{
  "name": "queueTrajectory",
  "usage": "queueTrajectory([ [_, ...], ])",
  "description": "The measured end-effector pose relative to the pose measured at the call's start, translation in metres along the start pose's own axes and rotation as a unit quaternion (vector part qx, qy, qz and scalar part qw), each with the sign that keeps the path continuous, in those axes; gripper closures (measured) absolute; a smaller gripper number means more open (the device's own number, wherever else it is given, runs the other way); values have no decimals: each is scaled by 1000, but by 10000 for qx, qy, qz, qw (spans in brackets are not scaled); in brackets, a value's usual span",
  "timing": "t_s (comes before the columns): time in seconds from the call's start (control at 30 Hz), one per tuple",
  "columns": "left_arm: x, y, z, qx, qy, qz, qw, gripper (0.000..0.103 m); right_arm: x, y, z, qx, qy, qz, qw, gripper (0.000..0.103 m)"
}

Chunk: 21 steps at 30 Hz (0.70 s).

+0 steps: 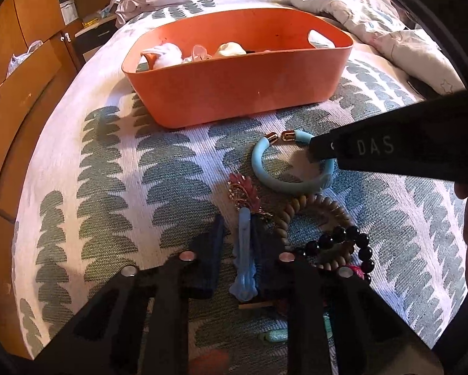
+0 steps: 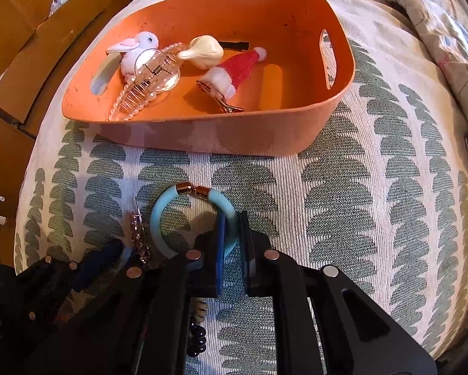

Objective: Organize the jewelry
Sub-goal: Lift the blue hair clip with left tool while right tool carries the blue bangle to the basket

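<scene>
Listing from nearest: we hold the left gripper (image 1: 235, 247) with jaws spread around a pale blue hair clip (image 1: 243, 259) on the bed (image 1: 115, 168), one pad against it, grip uncertain. Beside it we note a pink brooch (image 1: 244, 192), tan spiral bracelet (image 1: 315, 209) and black bead bracelet (image 1: 352, 243). Next, our right gripper (image 2: 232, 250) has jaws narrowed either side of the light blue bangle (image 2: 162, 215); contact unclear. Farthest, the orange basket (image 2: 202, 137) holds a bunny clip (image 2: 140, 50), pearl claw clip (image 2: 146, 84) and Santa-hat clip (image 2: 237, 68).
</scene>
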<state>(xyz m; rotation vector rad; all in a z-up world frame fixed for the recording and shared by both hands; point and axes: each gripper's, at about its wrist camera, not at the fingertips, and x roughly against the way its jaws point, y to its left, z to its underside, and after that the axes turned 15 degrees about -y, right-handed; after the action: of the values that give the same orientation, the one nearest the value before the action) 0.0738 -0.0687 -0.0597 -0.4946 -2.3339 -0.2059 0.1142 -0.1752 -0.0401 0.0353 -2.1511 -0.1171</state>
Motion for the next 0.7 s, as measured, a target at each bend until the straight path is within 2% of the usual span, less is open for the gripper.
queueTrajectory([
  [0.4, 1, 4, -4, 139, 72, 67, 9999, 93, 2, -5, -8, -239, -63, -244, 9994, 94],
  [0.7, 8, 5, -5, 117, -9, 100, 9999, 93, 13, -9, -14, -329, -283, -238, 9988, 95],
])
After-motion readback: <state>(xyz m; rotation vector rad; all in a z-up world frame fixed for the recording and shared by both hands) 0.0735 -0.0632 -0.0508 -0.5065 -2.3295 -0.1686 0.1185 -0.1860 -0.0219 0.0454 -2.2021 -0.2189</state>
